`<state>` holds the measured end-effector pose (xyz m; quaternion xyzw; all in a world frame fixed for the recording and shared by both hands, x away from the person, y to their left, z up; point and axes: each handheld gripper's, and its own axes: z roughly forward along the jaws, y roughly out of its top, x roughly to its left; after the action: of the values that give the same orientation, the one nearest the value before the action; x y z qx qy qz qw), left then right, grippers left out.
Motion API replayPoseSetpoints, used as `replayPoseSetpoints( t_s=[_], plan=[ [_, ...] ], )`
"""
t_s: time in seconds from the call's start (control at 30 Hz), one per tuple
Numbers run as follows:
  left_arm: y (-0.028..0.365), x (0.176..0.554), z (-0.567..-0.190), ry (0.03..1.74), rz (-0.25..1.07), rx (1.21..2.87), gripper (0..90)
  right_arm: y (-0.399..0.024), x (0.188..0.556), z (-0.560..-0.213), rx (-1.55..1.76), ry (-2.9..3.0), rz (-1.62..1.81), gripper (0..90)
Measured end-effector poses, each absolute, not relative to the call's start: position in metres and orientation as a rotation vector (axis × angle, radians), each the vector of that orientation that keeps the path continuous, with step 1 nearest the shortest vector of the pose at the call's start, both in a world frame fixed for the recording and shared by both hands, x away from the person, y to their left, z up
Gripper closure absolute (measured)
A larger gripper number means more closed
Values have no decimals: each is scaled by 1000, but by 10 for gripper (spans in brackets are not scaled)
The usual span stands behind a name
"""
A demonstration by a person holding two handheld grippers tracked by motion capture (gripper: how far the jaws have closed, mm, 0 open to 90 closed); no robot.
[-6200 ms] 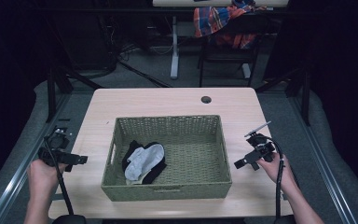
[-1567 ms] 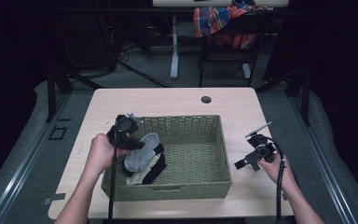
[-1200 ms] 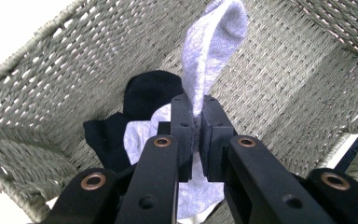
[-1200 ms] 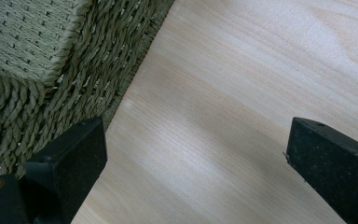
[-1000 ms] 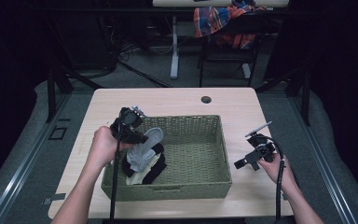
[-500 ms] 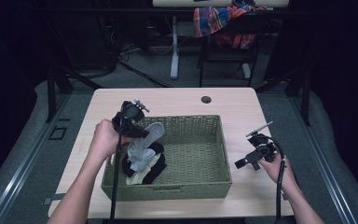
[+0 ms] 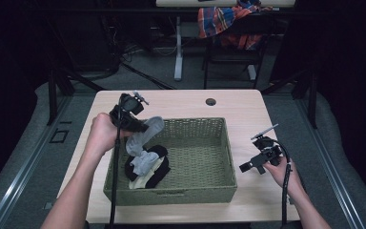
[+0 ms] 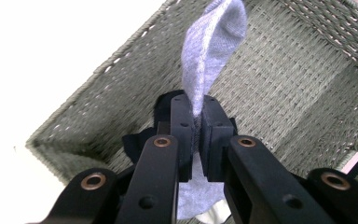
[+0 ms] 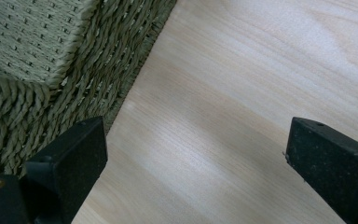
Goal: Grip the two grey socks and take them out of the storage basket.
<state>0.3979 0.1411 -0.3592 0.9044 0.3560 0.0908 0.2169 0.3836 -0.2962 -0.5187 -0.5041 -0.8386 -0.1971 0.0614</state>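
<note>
Worktop [image 7: 248, 107] bearing a woven basket [image 7: 205, 167]. Left tongs [image 8: 195, 135], above the basket's left end, pinch a grey sock [image 8: 209, 46] at mid-length; both ends droop, the lower onto a dark sock pile [image 7: 155, 164] inside. Right tongs [image 9: 196, 172] are spread, empty, over bare wood beside the basket. The sock appears light, limp and non-fragile; a pinch anywhere on a fold should hold.

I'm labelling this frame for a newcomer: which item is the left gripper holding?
Look in the woven basket on the table. At its left end, the left gripper pinches a grey sock. It hangs lifted, unlike the black and cream pieces lying below.
</note>
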Motion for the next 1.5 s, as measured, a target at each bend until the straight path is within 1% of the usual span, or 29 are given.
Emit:
replayPoseSetpoints(
  t_s=[0.03,0.1,0.17,0.3,0.33,0.4,0.47,0.73,0.83,0.9,0.97,1.1,1.33,1.5],
  plan=[
    [143,398,-357,992,257,2501,859,-294,381,-522,-1594,-2486,-680,54],
    [146,398,-353,996,259,2496,859,-298,384,-519,-1524,-2528,-595,54],
    [150,399,-348,1000,268,2496,859,-297,383,-522,-1570,-2495,-642,54],
    [159,398,-343,1026,290,2495,859,-297,384,-521,-1525,-2523,-599,53],
    [163,398,-341,1039,301,2483,859,-294,381,-523,-1590,-2483,-677,53],
    [170,396,-338,1050,307,2478,859,-298,384,-518,-1513,-2536,-589,53],
    [180,394,-333,1072,320,2462,859,-296,381,-522,-1587,-2488,-662,53],
    [221,384,-327,1180,359,2402,859,-298,383,-520,-1542,-2521,-602,55],
    [237,381,-329,1242,382,2395,859,-295,381,-523,-1592,-2481,-670,57],
    [244,380,-331,1270,394,2392,859,-298,384,-519,-1518,-2536,-574,58],
    [253,379,-335,1300,391,2377,859,-294,382,-522,-1575,-2502,-633,58],
    [266,380,-344,1356,397,2365,859,-294,382,-522,-1577,-2511,-629,58],
    [281,381,-364,1427,389,2338,859,-295,382,-521,-1562,-2512,-614,59],
    [288,382,-378,1475,403,2351,859,-294,383,-522,-1564,-2516,-614,59]
  ],
)
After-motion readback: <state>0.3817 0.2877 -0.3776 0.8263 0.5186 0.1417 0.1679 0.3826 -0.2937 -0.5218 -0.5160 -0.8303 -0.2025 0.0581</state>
